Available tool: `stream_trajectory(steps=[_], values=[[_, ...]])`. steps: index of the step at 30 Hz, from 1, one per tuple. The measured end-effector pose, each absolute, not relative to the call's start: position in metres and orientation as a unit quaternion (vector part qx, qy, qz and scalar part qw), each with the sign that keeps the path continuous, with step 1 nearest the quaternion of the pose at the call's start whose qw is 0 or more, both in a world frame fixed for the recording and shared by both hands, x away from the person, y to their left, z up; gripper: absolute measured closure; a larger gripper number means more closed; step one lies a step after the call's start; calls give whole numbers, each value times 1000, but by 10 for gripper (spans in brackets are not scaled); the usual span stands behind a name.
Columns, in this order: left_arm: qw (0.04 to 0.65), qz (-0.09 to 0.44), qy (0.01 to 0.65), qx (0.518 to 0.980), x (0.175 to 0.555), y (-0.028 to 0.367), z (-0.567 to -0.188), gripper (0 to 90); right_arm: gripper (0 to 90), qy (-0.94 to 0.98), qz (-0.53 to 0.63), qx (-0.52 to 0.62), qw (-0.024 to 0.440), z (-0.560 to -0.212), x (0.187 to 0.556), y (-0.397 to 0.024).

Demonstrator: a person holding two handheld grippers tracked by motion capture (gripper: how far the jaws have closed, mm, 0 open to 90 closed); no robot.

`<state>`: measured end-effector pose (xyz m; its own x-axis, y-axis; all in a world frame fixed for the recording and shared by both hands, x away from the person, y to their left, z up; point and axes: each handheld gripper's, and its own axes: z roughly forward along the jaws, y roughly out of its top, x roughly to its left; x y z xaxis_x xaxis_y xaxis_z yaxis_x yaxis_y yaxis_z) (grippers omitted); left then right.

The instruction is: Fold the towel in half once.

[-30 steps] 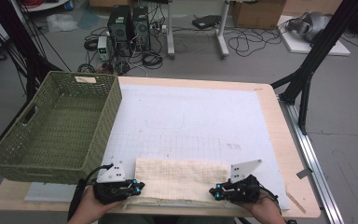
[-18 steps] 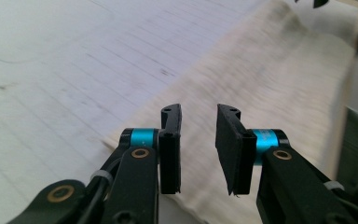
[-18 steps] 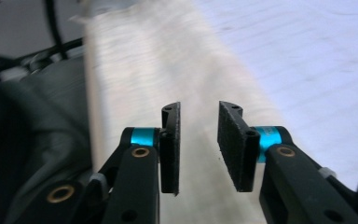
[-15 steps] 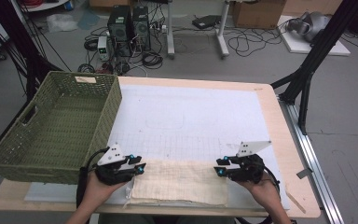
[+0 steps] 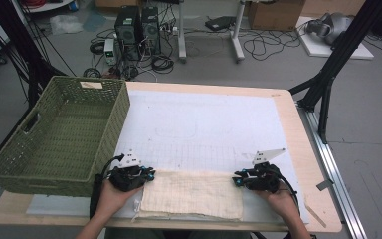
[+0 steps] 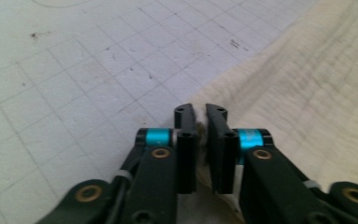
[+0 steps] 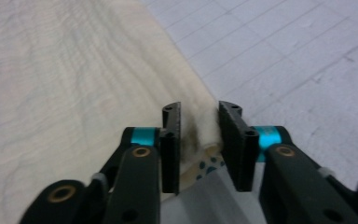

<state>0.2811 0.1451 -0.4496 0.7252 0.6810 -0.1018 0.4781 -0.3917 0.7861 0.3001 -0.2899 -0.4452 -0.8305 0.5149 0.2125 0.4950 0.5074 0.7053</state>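
A cream cloth [image 5: 191,194] lies folded flat on the white gridded mat [image 5: 204,124] near the table's front edge. My left gripper [image 5: 149,175] is at its far left corner and my right gripper [image 5: 237,178] at its far right corner. In the left gripper view the jaws [image 6: 200,109] have just been closing and pinch the corner of the cloth [image 6: 307,93] in a narrow gap. In the right gripper view the jaws [image 7: 199,108] have also just been closing, with a bunched corner of the cloth [image 7: 74,70] filling the space between the pads.
A green woven basket [image 5: 122,114] stands on the left of the table, close beside my left hand. The wooden table edge [image 5: 288,129] runs along the right of the mat. Cables and computer cases lie on the floor beyond.
Both grippers have moved away from the person, along the cloth's sides from its near part to its far corners. The cloth has stayed flat on the mat.
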Motion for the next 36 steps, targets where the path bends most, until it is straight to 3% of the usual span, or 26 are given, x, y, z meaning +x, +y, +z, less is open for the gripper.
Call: stream_trajectory(steps=[1,4,19,26,29,33,36], values=[[425,121,350,826,281,144,-449,850,823,871,401,283,7,-445,299,-289],[427,134,353,822,279,143,-449,863,853,877,399,269,8,-443,298,-287],[451,207,382,780,322,126,-435,864,856,851,421,304,73,-422,336,-300],[447,194,400,776,340,127,-444,859,850,837,431,329,75,-427,355,-302],[444,183,400,781,341,127,-447,800,797,840,422,333,72,-433,358,-298],[456,185,405,771,342,131,-445,723,642,827,441,343,66,-434,358,-298],[458,179,405,771,341,133,-445,678,579,822,448,345,66,-433,356,-298]])
